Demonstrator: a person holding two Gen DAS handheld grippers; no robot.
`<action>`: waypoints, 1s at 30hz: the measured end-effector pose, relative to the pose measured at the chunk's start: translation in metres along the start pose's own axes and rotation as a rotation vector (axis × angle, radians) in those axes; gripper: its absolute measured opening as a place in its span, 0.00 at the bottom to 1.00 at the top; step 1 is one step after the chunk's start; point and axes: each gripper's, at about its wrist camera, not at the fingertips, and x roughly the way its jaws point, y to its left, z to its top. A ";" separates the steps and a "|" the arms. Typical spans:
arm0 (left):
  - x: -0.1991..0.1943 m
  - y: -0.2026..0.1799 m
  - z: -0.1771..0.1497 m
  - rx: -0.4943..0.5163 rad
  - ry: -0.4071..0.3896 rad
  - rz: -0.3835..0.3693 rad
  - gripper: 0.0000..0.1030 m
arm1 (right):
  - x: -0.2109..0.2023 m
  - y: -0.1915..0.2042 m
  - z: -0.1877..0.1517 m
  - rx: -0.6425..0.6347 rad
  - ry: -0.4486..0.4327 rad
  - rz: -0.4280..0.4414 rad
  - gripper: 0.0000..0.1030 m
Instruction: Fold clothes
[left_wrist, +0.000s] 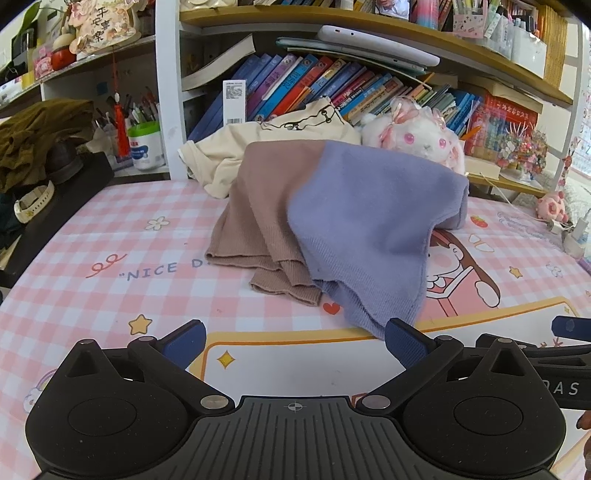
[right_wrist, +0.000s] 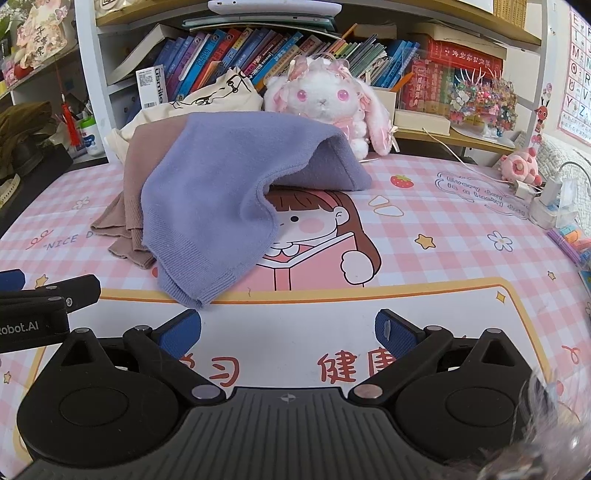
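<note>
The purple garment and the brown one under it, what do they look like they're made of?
The purple garment looks like a soft knit, perhaps cotton or acrylic: matte, slightly fuzzy, with a ribbed hem. The brown garment looks like a thinner rib knit: fine lengthwise ribs and a wavy edge. The fibre itself can't be told from the pictures.

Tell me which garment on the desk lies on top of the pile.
The purple knit: it drapes over the brown one; the cream one sits behind.

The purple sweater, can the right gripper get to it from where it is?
Probably yes. The right gripper is open and holds nothing, and the purple sweater has its near hem just ahead of the left finger, slightly left. Only bare mat lies between them; the left gripper sits off to the side.
</note>
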 end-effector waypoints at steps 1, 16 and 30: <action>0.000 0.000 0.000 0.000 0.000 -0.001 1.00 | 0.000 0.000 0.000 0.000 0.000 -0.001 0.99; 0.002 0.001 0.001 0.006 0.007 -0.013 1.00 | 0.002 0.002 0.000 -0.009 0.005 -0.008 0.99; 0.002 0.003 0.001 -0.011 0.010 -0.012 1.00 | 0.002 0.002 0.001 -0.011 0.008 -0.007 0.99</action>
